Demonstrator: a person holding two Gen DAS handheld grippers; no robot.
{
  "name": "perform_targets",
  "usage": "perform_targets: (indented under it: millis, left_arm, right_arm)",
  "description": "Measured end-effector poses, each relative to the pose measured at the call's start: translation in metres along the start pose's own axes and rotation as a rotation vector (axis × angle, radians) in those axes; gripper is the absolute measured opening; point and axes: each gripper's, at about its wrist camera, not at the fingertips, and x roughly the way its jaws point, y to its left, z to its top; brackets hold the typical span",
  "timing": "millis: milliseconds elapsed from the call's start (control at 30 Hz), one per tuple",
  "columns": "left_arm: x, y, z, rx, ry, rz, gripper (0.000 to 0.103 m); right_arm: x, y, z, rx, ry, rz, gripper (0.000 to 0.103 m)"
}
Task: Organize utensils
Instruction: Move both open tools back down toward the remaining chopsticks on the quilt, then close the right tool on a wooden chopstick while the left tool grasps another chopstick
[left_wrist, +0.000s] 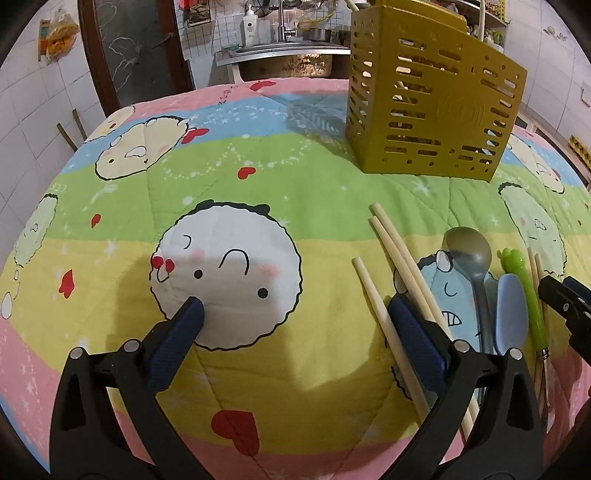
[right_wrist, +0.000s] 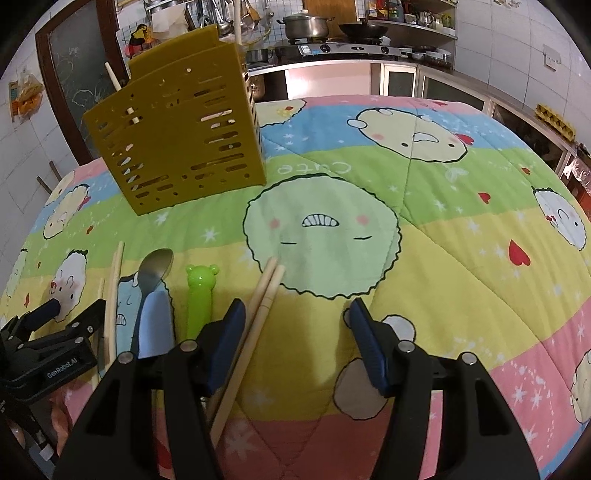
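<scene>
A mustard slotted utensil holder (left_wrist: 432, 107) stands on the quilt-covered table; it also shows in the right wrist view (right_wrist: 181, 136) with a chopstick inside. Loose wooden chopsticks (left_wrist: 402, 266), a metal spoon with a blue handle (left_wrist: 471, 251) and a green bear-topped utensil (left_wrist: 517, 280) lie in front of it. My left gripper (left_wrist: 295, 314) is open and empty, its right finger beside the chopsticks. My right gripper (right_wrist: 295, 314) is open and empty, a chopstick pair (right_wrist: 258, 306) lying by its left finger. The spoon (right_wrist: 155, 269) and green utensil (right_wrist: 201, 291) lie to its left.
The cartoon quilt (right_wrist: 443, 229) covers the whole table. A sink (left_wrist: 288, 55) stands behind the table; a stove counter with pots (right_wrist: 332, 40) shows behind it in the right wrist view. The left gripper (right_wrist: 48, 332) appears at the left edge of the right wrist view.
</scene>
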Motion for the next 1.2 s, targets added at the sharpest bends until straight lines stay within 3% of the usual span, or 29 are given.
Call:
perform_targets:
  millis: [200,433,700,900,1200]
  left_arm:
    - [0.002,0.001,0.001,-0.003,0.013,-0.007,0.098]
    - [0.003,0.001,0.002,-0.003,0.017,-0.004,0.099]
    - [0.004,0.002,0.001,0.002,0.018,-0.001,0.099]
    - [0.004,0.001,0.003,0.004,0.033,0.001,0.099]
    - [0.004,-0.001,0.006,-0.028,0.071,-0.012,0.096]
  right_arm:
    - [-0.002,0.008,0.001,-0.025,0.016,-0.008,0.035]
    - [-0.017,-0.012,0.002,0.059,-0.033,0.049,0.035]
    - [-0.004,-0.011,0.001,0.045,0.016,0.045,0.036]
    - [0.002,0.007,0.000,-0.027,0.036,-0.024,0.035]
    - [0.017,0.010,0.016,-0.024,0.042,-0.029,0.021]
